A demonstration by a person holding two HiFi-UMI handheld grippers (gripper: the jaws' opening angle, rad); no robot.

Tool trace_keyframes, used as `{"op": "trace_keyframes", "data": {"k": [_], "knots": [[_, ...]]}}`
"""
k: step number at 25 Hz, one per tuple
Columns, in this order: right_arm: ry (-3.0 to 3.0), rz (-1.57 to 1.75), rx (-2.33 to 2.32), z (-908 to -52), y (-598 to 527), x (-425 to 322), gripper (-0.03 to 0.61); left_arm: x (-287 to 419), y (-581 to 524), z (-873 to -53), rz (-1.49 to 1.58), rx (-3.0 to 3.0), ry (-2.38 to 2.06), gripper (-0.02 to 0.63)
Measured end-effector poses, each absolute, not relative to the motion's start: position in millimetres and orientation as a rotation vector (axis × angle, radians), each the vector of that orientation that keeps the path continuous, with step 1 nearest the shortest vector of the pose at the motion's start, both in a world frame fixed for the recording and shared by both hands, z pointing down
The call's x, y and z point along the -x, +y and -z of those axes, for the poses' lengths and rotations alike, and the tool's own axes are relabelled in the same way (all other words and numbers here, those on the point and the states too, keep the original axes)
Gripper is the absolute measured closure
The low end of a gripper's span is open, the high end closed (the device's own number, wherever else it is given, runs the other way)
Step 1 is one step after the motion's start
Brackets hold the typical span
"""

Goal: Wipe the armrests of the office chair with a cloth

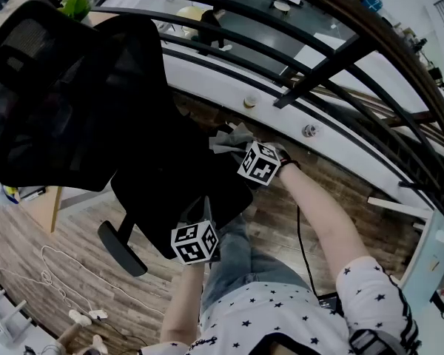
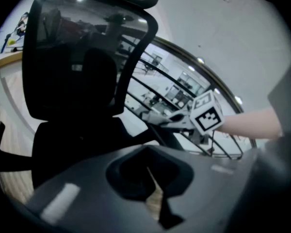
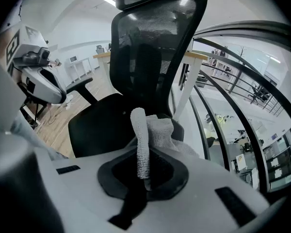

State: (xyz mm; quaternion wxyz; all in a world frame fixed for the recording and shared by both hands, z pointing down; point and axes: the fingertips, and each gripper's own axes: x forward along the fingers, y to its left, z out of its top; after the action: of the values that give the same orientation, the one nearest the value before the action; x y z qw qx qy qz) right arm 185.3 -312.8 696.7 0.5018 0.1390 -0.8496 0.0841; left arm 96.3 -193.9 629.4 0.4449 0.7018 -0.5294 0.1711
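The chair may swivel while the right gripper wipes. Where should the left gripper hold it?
Probably the free armrest: a narrow pad jutting clear of the seat, nearest the left gripper. Come down from above, jaws spanning its width. The right gripper is busy gripping the cloth.

The head view looks steeply down on the office chair [image 1: 96, 124] from above. Both gripper views look closely at its backrest [image 2: 72, 67] from the near side, the right one beside the railing [image 1: 318, 75]. All three views share the chair.
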Motion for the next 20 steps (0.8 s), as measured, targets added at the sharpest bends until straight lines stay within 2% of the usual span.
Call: {"op": "trace_keyframes", "data": {"k": [20], "knots": [[-2.04,-0.231,-0.334,-696,-261,-212,0.554,-117,-179,-620,-0.446,-1.796,-1.27,0.606]]}}
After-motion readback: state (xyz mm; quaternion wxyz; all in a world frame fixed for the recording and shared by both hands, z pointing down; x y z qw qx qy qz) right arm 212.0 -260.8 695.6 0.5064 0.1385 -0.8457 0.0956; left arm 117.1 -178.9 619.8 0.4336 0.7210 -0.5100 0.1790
